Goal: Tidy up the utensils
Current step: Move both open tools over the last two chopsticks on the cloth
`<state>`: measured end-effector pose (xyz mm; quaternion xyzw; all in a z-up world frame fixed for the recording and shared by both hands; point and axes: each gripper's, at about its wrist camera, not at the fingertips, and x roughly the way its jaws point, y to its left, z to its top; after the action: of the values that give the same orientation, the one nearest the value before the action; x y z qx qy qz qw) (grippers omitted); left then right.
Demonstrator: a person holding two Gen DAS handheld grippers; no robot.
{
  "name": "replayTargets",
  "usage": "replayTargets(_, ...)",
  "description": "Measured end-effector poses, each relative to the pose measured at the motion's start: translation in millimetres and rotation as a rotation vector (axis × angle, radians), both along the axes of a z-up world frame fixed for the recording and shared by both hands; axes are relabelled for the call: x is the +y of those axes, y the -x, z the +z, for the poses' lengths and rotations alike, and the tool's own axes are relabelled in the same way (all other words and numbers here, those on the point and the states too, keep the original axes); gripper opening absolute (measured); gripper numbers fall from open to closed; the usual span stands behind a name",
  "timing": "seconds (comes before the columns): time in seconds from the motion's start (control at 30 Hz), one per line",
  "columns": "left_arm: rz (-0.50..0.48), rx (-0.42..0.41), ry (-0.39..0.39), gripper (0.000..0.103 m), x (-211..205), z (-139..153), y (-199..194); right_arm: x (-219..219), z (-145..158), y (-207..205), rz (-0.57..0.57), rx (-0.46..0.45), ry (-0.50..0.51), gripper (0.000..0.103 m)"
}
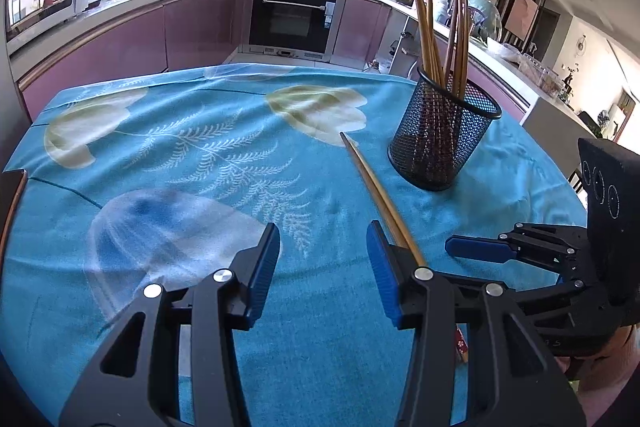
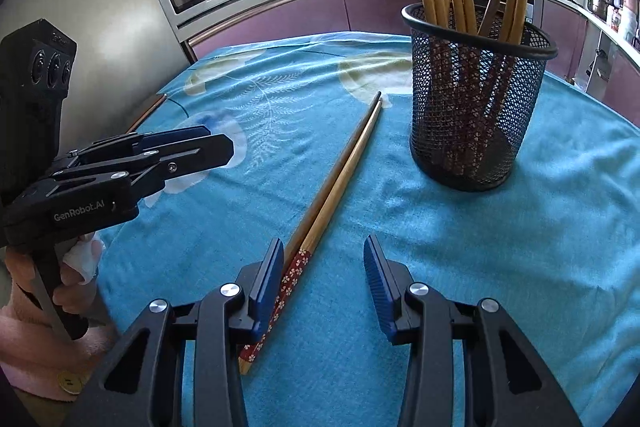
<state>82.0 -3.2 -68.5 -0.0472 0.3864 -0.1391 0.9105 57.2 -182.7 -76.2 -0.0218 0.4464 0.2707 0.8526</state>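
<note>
The left tool (image 1: pixel 324 267) points forward and downward, its two blue-padded fingers (image 1: pixel 264 267) standing apart with nothing pressed between them. The right tool (image 2: pixel 320 279) is angled down the same way, its blue pads (image 2: pixel 266 283) likewise parted and gripping nothing. The two tools sit side by side, close together. A hand (image 2: pixel 60 283) with a pink sleeve at the wrist wraps the black handle of the left tool.

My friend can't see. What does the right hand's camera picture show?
A pair of wooden chopsticks with red flowered ends lies on a blue leafy tablecloth, beside the open right gripper. A black mesh cup behind holds more chopsticks; the left gripper hovers nearby.
</note>
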Motion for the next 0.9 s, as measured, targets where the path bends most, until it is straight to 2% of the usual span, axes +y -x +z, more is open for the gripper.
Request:
replayTargets(0.37,-0.023,0.013,0.002,0.046,-7,-6,-2,-1,-2,-3,-0.031,-0.015,0.031,0.04)
replayTargets(0.9,-0.17,0.063,-0.013,0.049,-39,-24,-2,-19,-4,-8,-0.057,0.031,-0.047,0.037)
